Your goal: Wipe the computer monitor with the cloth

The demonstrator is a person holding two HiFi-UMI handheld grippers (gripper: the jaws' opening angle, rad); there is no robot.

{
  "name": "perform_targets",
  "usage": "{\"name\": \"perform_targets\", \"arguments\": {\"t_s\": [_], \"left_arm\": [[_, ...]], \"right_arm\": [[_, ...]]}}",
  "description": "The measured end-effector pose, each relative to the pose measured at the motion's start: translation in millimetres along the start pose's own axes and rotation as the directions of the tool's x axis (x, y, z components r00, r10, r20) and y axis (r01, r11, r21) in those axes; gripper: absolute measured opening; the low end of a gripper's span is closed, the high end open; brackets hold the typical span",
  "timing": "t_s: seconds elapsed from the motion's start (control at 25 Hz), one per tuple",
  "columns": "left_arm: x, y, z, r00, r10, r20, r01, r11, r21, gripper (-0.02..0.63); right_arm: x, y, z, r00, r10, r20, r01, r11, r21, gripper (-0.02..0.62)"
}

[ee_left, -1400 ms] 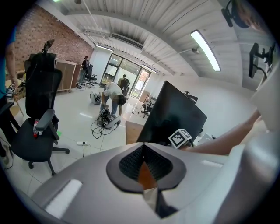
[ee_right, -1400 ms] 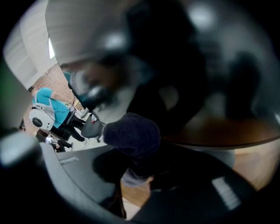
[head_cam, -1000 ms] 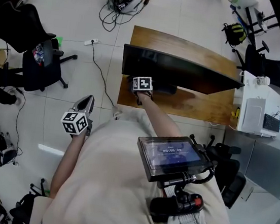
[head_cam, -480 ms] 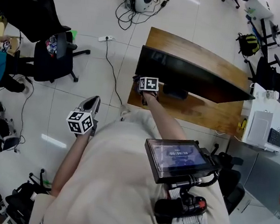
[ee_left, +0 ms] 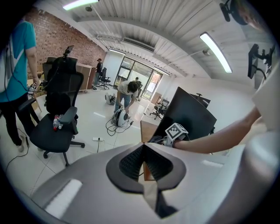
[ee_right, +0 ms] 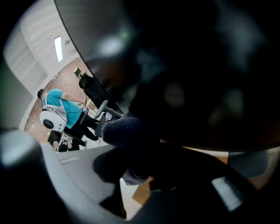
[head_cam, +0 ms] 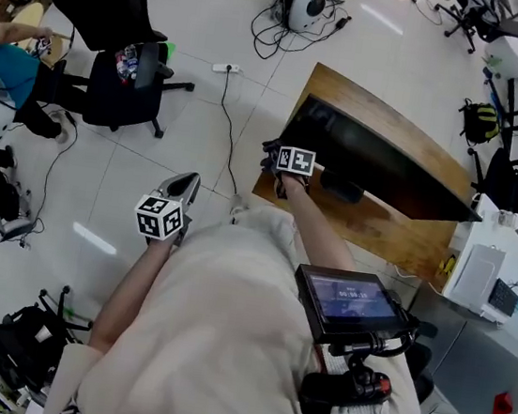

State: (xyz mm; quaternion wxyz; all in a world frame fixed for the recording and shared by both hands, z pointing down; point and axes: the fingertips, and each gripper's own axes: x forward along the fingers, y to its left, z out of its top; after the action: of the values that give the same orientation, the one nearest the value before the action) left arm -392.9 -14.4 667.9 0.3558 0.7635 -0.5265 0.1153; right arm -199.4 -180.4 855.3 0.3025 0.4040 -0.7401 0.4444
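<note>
A wide black monitor (head_cam: pixel 378 165) stands on a wooden desk (head_cam: pixel 398 231); its dark screen (ee_right: pixel 183 65) fills the right gripper view. My right gripper (head_cam: pixel 277 164) is at the monitor's lower left corner, shut on a dark cloth (ee_right: pixel 131 131) that presses against the screen. The cloth (head_cam: pixel 272 152) shows as a dark bunch beside the marker cube. My left gripper (head_cam: pixel 182 186) hangs over the floor left of the desk, away from the monitor (ee_left: pixel 188 116). Its jaws are shut with nothing between them.
A black office chair (head_cam: pixel 115 78) and a person in a teal shirt (head_cam: pixel 11 41) are at the left. A cable and power strip (head_cam: pixel 225 69) lie on the white floor. White equipment (head_cam: pixel 477 273) sits at the desk's right. A device with a lit display (head_cam: pixel 350 303) is mounted on the person's chest.
The head view has swung, so the desk and monitor sit further right and lower. The right gripper stays at the monitor's left end with the cloth. The left gripper keeps its place.
</note>
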Motion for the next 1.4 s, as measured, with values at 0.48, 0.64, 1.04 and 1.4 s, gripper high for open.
{"name": "perform_targets", "arguments": {"t_s": [0.48,0.64,1.04,1.4], "left_arm": [[9,2,15,0.999,-0.029,0.035,0.030,0.999,-0.020,0.005],[19,-5,23,0.998,-0.056,0.034,0.056,0.998,0.001,0.005],[51,-39,37,0.993,-0.119,0.008,0.118,0.991,0.055,0.005],[73,-72,43,0.990,-0.143,-0.001,0.143,0.988,0.061,0.005]], "right_arm": [[-58,47,52,0.980,0.143,0.140,-0.144,0.990,-0.006,0.118],[-85,65,73,0.957,0.202,0.206,-0.200,0.979,-0.028,0.118],[-169,109,130,0.866,0.354,0.354,-0.340,0.935,-0.102,0.118],[-221,137,162,0.802,0.449,0.393,-0.422,0.893,-0.160,0.118]]}}
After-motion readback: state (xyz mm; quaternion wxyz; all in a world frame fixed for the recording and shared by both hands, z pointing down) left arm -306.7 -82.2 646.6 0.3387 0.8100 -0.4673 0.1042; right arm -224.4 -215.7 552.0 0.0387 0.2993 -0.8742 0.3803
